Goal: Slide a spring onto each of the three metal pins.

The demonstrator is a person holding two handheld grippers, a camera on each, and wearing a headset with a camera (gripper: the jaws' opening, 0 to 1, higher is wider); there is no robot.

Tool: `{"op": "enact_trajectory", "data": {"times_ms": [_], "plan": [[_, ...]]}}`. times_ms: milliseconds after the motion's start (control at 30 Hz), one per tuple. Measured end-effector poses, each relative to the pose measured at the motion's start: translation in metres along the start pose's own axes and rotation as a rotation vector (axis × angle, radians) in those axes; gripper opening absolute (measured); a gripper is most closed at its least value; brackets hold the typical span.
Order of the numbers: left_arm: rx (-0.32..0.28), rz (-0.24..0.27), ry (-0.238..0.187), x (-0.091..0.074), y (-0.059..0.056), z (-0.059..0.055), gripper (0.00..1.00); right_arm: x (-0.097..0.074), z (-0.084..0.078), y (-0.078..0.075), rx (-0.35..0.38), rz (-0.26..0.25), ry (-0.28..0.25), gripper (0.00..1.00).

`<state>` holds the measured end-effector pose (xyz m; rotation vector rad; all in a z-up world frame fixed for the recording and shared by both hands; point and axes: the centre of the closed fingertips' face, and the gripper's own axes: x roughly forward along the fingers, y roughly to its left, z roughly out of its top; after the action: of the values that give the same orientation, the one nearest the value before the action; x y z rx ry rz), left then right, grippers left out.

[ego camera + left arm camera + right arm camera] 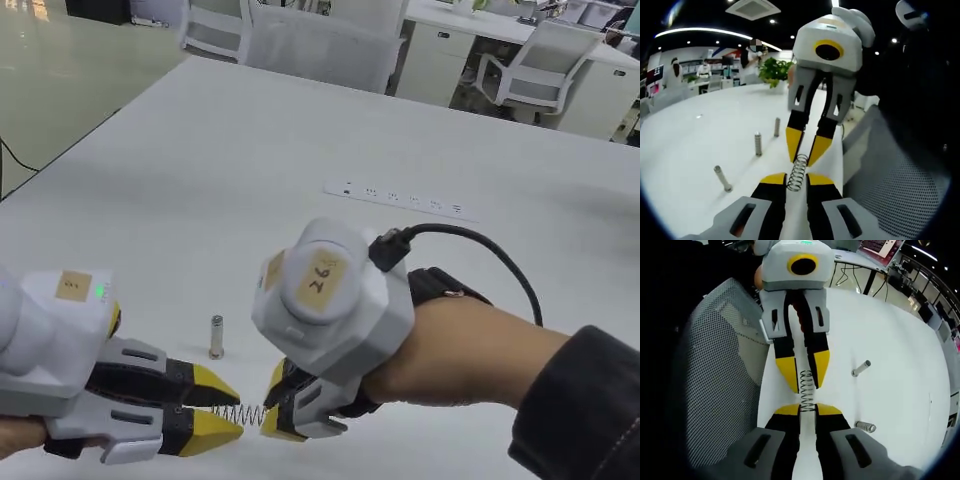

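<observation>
- One thin silver wire spring [240, 412] spans the short gap between two pairs of tongs, low over a wide white tabletop [250, 150] near its edge.
- The left tongs [222, 405], white and grey with black arms and yellow tips, come in from the left. Their tips are drawn narrow and pinch one end of the spring.
- The right tongs [270, 408], of the same make, face them tip to tip and are likewise closed narrow on the other end. A hand in a dark sleeve [590, 410] carries them.
- In the left gripper view, the spring [799, 172] rises from the left tongs [796, 179] to the right tongs [807, 152].
- In the right gripper view, the spring [806, 387] runs from the right tongs [808, 411] up into the left tongs [806, 382].
- Three short grey metal pins stand upright on the tabletop, left of the spring in the left gripper view.
  - The nearest [722, 178] stands apart from the other two.
  - The middle one [758, 143] looks ribbed. Whether a coil sits on it, I cannot tell.
  - The farthest [777, 127] is just beyond the middle one.
- In the head view, one pin [216, 337] stands just beyond the tong tips.
- A white power strip [400, 197] lies farther back on the tabletop.
- A black cable [480, 245] loops from the right tongs' housing.
</observation>
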<state>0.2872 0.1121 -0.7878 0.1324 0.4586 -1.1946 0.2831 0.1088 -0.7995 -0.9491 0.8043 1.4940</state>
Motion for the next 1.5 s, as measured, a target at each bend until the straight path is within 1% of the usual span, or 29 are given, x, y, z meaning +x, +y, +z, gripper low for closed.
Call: {"op": "enact_trajectory", "data": {"times_ms": [200,400,500,633,700,800,867,967,1100,1200,1333,1500], "plan": [[0.01,0.0,0.01,0.0,0.0,-0.002,0.07,-0.001,0.002,0.0,0.002,0.0,-0.011,0.07],[0.029,-0.004,0.009,0.0,-0.001,-0.002,0.03,-0.004,0.004,-0.004,0.001,-0.01,-0.02,0.07],[0.031,-0.005,0.004,0.0,-0.001,-0.001,0.03,-0.005,0.005,-0.004,0.003,-0.01,-0.023,0.08],[0.037,-0.01,0.009,0.0,-0.002,-0.002,0.03,-0.004,0.005,-0.004,0.0,-0.005,-0.031,0.08],[0.034,-0.014,0.009,0.0,-0.002,-0.002,0.02,-0.003,0.003,-0.004,0.006,0.002,-0.036,0.09],[0.031,-0.017,-0.003,-0.001,-0.003,0.001,0.02,-0.001,0.001,-0.003,0.009,0.01,-0.034,0.15],[0.031,-0.018,-0.012,-0.002,-0.003,0.003,0.02,0.001,-0.001,-0.002,0.009,0.013,-0.031,0.14],[0.035,-0.031,-0.03,-0.002,-0.007,0.01,0.02,0.003,-0.002,-0.002,0.016,0.021,-0.031,0.14],[0.044,-0.038,-0.038,-0.002,-0.01,0.014,0.02,0.005,-0.002,0.001,0.016,0.034,-0.029,0.12],[0.044,-0.04,-0.038,-0.002,-0.01,0.013,0.03,0.005,0.0,0.002,0.011,0.033,-0.03,0.09],[0.045,-0.037,-0.031,-0.001,-0.01,0.011,0.03,0.003,0.001,0.003,0.01,0.031,-0.034,0.09],[0.048,-0.038,-0.023,-0.001,-0.01,0.009,0.03,-0.002,0.009,0.003,0.004,0.023,-0.055,0.09]]}}
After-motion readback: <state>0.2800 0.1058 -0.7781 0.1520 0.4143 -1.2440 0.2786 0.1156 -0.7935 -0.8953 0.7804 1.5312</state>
